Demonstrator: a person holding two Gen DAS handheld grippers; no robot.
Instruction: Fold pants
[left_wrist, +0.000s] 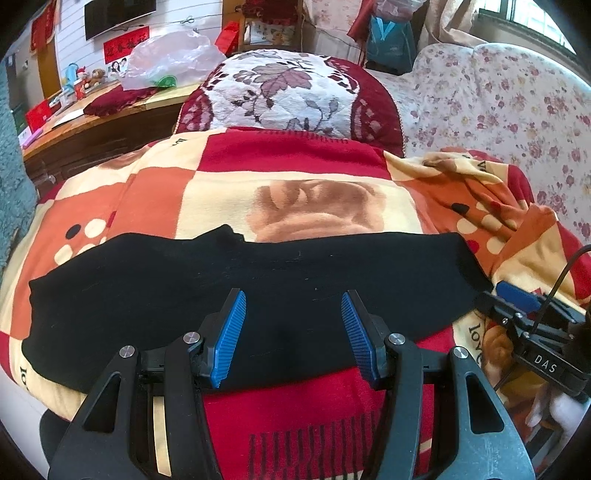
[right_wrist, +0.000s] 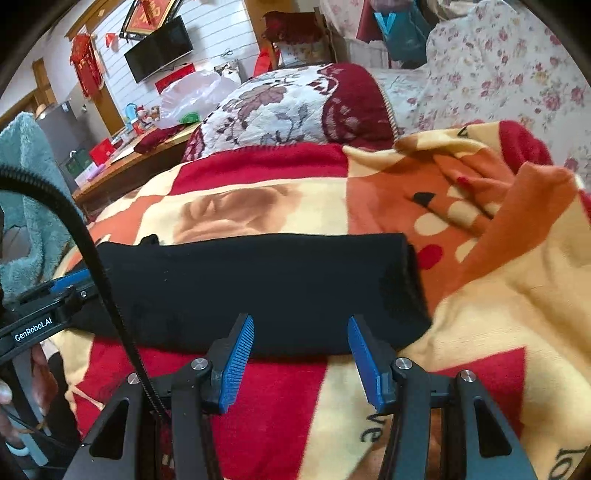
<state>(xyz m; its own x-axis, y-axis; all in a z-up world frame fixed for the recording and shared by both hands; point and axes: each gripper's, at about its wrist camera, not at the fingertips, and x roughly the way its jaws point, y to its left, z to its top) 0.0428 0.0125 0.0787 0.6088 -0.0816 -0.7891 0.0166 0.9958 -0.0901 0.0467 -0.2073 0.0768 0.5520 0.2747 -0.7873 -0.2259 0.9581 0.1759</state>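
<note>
Black pants lie folded into a long band across a red, orange and cream blanket. My left gripper hovers over the band's near edge, open, with nothing between its blue pads. In the right wrist view the same pants end in a folded edge at the right. My right gripper stands open above the near edge of that end, holding nothing. Each gripper appears at the border of the other's view: the right gripper and the left gripper.
A red and white flowered cushion lies beyond the blanket. A floral-covered sofa runs along the right. A wooden table with a plastic bag and small items stands at the left. The blanket is rumpled at the right.
</note>
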